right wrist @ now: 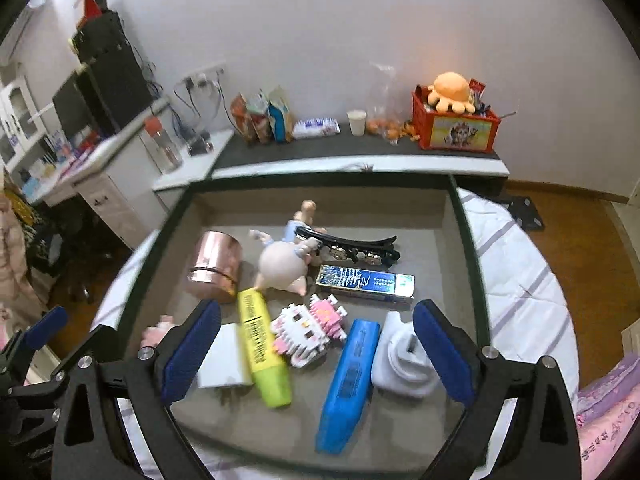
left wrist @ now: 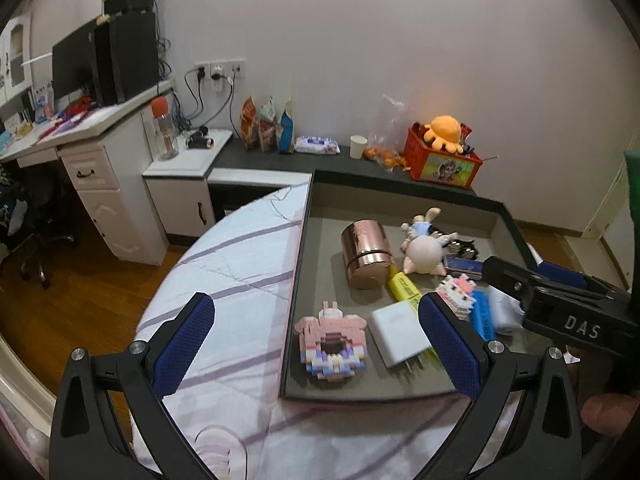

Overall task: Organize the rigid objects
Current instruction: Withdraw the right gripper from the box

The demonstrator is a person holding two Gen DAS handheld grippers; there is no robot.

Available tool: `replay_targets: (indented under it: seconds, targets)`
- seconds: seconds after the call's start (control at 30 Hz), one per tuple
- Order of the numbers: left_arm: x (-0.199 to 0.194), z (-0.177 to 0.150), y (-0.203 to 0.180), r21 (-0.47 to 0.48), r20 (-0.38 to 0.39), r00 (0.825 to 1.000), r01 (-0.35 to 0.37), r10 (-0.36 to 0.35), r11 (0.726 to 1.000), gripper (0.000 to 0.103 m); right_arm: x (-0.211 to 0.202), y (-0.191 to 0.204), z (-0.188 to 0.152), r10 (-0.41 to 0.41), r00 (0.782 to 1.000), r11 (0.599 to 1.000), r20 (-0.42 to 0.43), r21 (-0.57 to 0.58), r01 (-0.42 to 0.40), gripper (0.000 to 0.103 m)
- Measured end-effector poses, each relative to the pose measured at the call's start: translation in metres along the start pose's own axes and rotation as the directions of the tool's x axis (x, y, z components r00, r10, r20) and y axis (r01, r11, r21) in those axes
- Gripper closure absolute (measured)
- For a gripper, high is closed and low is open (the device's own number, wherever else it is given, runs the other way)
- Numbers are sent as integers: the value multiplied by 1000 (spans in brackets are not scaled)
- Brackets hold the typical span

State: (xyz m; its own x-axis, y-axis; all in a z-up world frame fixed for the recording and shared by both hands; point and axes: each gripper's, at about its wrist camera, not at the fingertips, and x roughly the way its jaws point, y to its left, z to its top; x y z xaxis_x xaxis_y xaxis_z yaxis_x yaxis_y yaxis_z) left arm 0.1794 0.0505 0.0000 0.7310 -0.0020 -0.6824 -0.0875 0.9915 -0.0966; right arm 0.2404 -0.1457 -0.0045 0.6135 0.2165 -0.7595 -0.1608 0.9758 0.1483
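The charger (right wrist: 224, 360) is partly hidden behind a finger (right wrist: 192, 352); the pink brick toy (right wrist: 156, 332) barely shows; box (right wrist: 364, 282) lettering is unreadable.

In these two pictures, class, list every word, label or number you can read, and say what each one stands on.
"DAS": white letters on the black body of the right hand-held gripper.
Yellow highlighter: black print, too blurred to read.
Blue flat box: print too small to read.
Blue bar: raised marks, unreadable.
Red crate: a picture label, no legible words.
Snack bags: print too small.
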Motion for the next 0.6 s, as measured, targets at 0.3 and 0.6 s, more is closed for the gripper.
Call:
replay_targets:
  seconds: [0.3, 0.6]
  targets:
    - [-55, -27, -12, 25, 38, 999, -6, 5, 1000, 0, -65, -3, -34, 6, 995, 999, 97, 36, -9, 5]
    - [-100, -61, -33, 61, 69, 997, 11, -16, 998, 0, -124, -10, -86, -59, 988, 998, 143, 33, 55, 5]
